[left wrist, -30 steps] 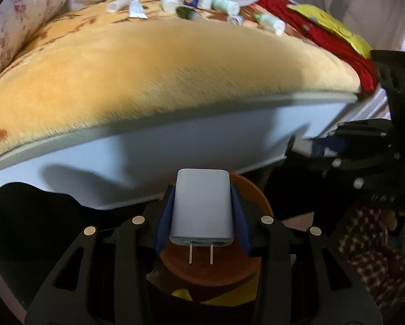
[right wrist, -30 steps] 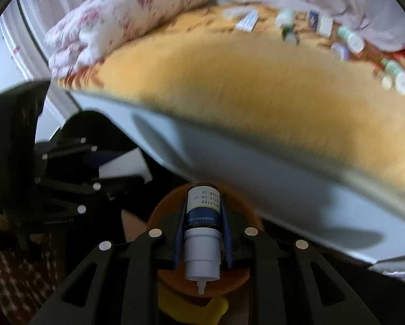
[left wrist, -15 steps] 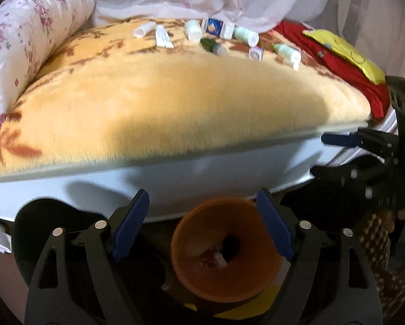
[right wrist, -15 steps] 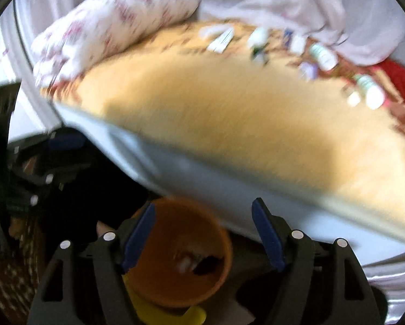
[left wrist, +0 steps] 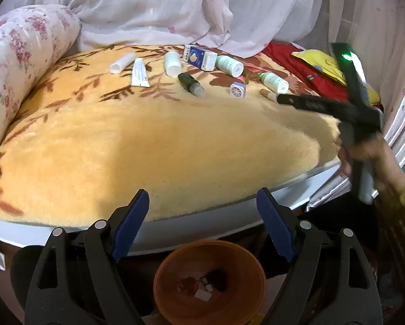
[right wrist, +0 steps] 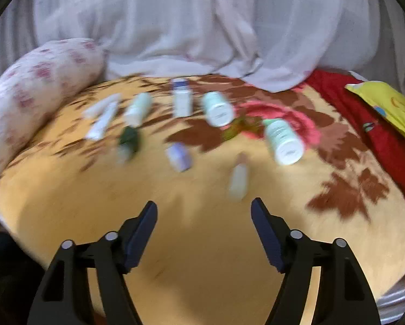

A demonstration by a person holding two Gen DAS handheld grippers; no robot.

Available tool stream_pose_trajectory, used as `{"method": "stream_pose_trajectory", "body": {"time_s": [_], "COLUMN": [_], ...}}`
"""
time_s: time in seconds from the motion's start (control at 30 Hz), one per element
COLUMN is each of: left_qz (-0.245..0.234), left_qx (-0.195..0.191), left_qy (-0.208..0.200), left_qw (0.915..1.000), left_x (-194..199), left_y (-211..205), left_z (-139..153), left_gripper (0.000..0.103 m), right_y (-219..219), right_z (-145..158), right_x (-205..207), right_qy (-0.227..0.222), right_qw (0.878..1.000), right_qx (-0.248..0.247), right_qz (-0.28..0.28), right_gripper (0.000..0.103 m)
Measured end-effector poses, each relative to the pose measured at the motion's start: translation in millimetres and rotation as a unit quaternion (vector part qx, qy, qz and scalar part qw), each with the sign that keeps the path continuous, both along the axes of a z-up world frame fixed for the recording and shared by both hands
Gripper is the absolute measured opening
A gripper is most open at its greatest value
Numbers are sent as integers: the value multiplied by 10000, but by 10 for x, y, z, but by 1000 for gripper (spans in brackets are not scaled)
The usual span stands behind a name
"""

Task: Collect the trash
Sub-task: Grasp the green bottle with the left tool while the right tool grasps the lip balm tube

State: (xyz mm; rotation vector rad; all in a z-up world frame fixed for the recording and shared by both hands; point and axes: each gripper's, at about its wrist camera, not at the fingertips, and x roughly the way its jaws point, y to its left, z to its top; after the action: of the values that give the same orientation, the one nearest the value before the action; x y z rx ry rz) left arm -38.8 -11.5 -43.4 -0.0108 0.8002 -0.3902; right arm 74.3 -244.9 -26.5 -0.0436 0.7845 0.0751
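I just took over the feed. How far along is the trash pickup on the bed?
Done: a few small scraps lie in the orange bin below the bed edge. In hand: nothing; the left gripper is open and empty, and the right gripper, empty, is closing slightly over the blanket. Left: about ten pieces, including a tube, a box and bottles.

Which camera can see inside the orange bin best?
The left wrist view. It looks down into the orange bin below the bed's edge, between the open fingers of the left gripper, and shows small scraps at the bottom. The right wrist view shows only the blanket and bottles, no bin.
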Motion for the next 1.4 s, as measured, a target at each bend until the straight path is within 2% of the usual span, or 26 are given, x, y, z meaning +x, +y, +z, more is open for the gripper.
{"method": "stream_pose_trajectory", "body": {"time_s": [0.17,0.33,0.47,0.57,0.7,0.87,1.03,1.2,1.33,1.4], "left_qz": [-24,33,47,64,154,381,758,1034,1265,1337], "left_qx": [42,51,28,36,34,-162,-45,186,383,433], "left_qy": [-20,27,106,85,0,-185,-323,123,533,731], "left_qw": [10000,10000,9999,9999,9999,9990,9966,9944,9898,9874], "left_x": [19,63,136,210,408,874,1506,2220,2571,2699], "left_y": [-39,-31,-38,-68,-112,-213,-411,-624,-724,-766], "left_z": [-10,-26,-41,-25,46,250,353,130,-72,-139], "left_gripper": [80,80,80,80,80,80,79,79,79,73], "right_y": [-222,-291,-281,-265,-166,-67,8,12,-31,-49], "right_z": [-160,-298,-360,-329,-204,-6,159,231,244,239], "right_x": [544,886,992,938,666,274,-69,-228,-286,-302], "right_qy": [382,1078,1381,1236,752,246,-154,-317,-362,-365], "right_qw": [9985,9927,9890,9910,9966,9994,9992,9984,9978,9977], "right_qx": [54,214,53,-38,-80,209,344,414,490,501], "right_qz": [-380,-495,-533,-520,-315,-76,98,222,260,262], "right_gripper": [61,46,18,18,18,18,18,18,18,18]}}
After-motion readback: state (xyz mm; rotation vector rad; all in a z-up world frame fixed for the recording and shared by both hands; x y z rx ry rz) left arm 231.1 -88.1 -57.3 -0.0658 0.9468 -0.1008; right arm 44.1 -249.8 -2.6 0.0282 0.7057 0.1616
